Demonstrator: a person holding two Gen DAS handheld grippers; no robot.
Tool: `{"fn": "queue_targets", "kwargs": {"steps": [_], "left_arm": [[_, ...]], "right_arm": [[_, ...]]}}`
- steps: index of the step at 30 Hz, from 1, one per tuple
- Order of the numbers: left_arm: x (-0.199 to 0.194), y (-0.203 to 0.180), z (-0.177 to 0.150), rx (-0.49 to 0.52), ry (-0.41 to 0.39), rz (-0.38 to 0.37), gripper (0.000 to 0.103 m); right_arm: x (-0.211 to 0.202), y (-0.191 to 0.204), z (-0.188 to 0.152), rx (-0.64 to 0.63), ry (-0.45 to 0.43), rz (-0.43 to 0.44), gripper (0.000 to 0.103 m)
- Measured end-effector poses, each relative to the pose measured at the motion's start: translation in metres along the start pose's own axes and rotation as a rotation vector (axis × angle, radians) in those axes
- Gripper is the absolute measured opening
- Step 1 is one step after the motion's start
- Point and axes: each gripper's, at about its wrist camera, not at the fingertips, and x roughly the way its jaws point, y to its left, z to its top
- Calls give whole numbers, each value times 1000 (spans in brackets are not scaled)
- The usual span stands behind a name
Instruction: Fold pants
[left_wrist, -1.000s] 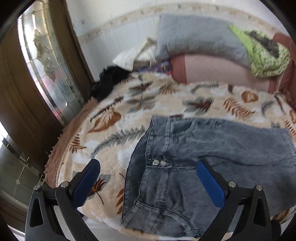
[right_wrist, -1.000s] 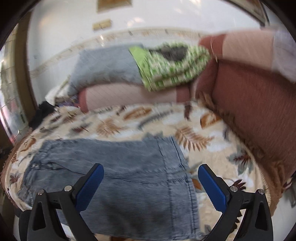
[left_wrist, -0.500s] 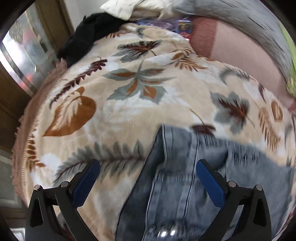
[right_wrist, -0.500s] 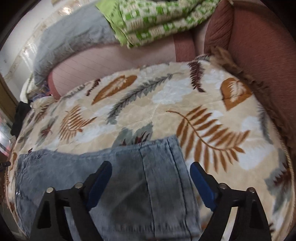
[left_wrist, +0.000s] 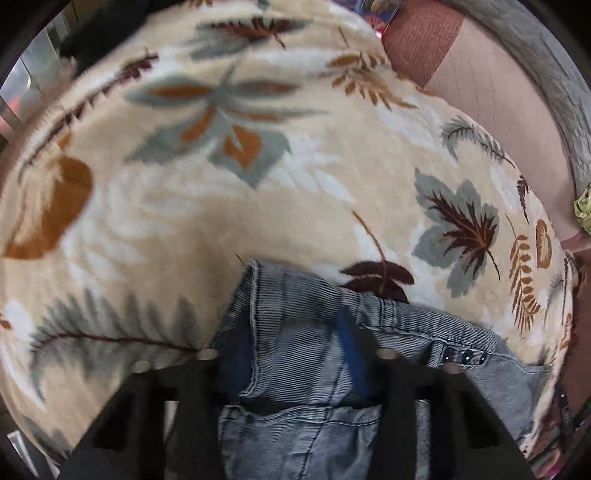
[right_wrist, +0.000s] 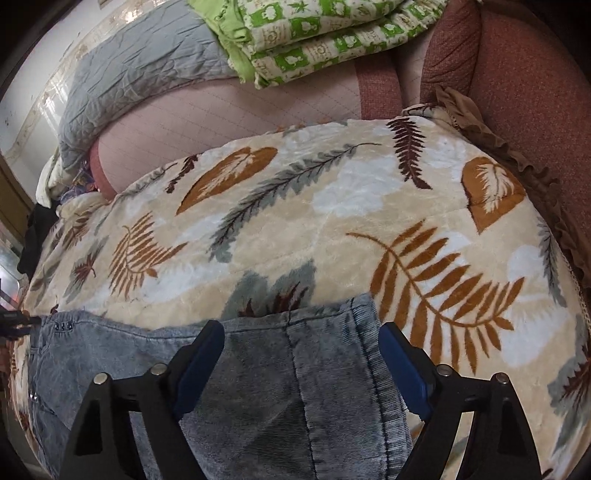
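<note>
Grey-blue denim pants (right_wrist: 258, 369) lie flat on a leaf-patterned blanket (right_wrist: 295, 221). In the left wrist view my left gripper (left_wrist: 295, 354) has closed in on the far waistband corner of the pants (left_wrist: 295, 332), with the cloth bunched between its blue pads. In the right wrist view my right gripper (right_wrist: 301, 369) is open, its fingers straddling the far hem corner of the leg, low over the cloth. Snap buttons (left_wrist: 463, 356) show on the waistband.
A pink bolster (right_wrist: 221, 110), a grey pillow (right_wrist: 140, 70) and a green patterned quilt (right_wrist: 325, 33) lie at the back of the bed. A reddish-brown padded side (right_wrist: 535, 92) rises at the right. Dark clothing (right_wrist: 33, 236) lies at the far left.
Both grippers dropped toward the far edge of the pants. The left jaws narrowed onto the waistband corner. The right jaws narrowed a little over the hem corner.
</note>
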Motion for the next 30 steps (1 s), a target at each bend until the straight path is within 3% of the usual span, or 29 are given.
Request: {"fn": "queue_targets", "kwargs": {"steps": [2,4,8,12,16,20,23,25,30], "left_arm": [[4,-3,-1,16,-11,25,31],[2,-6,0,38,-32,44,7],[2,-10,4,52,-48,44,5],[6,-21,5,86,-58,45,7],[9,-29,5,121,-83,91,7],[7,-37,3,155,-106,147,4],[0,-38,1,142,-131,158,3],[-13,-39,-3,148,-169,162,3],[-67,-38,-20,164,-263,89,3]], "right_arm": [[-1,-3,3,7,-7,3,88],[-2,-9,8,24,-10,17,88],[1,-24,18,68,-6,43,87],[9,-37,25,121,23,98,79],[19,-35,24,99,61,34,75],[32,-44,17,128,84,47,69],[47,-42,15,122,122,53,37],[50,-33,15,64,124,-33,20],[6,-21,18,12,23,-15,16]]}}
